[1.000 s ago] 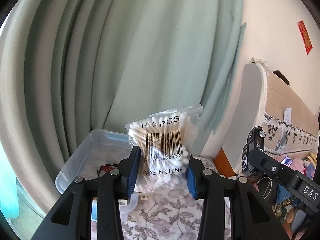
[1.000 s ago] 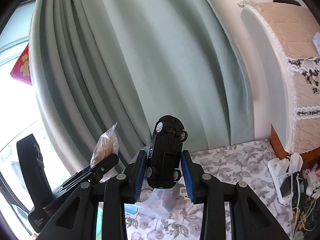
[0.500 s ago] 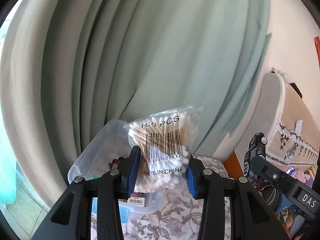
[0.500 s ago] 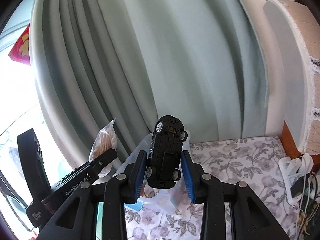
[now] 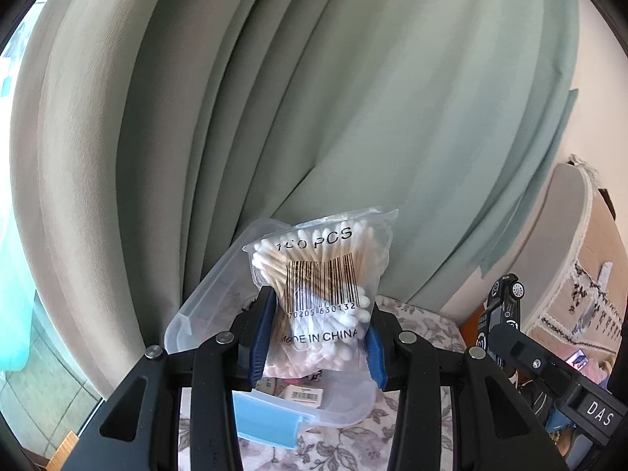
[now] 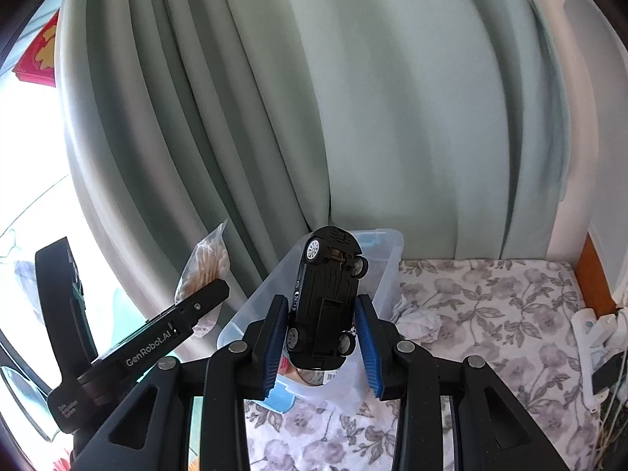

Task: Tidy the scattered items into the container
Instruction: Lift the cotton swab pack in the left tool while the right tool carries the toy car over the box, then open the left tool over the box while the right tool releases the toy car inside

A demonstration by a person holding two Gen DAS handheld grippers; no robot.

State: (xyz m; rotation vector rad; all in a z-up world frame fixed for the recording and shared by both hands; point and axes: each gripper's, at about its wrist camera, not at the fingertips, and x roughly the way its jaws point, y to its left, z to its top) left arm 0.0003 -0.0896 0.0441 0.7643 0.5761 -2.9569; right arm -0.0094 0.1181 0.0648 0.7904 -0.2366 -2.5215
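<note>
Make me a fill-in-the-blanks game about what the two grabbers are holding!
1. The left gripper squeezes a bag of cotton ____.
2. The right gripper holds a toy car whose colour is ____.
3. The car's wheels face the camera, so we see its ____.
4. The clear plastic box sits on a cloth printed with ____.

Missing words: swabs; black; underside; flowers

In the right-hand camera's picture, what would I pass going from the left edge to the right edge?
Left gripper holding the bag of cotton swabs → black toy car in the right gripper, in front of the clear plastic container → crumpled tissue on the floral cloth → white power strip.
</note>
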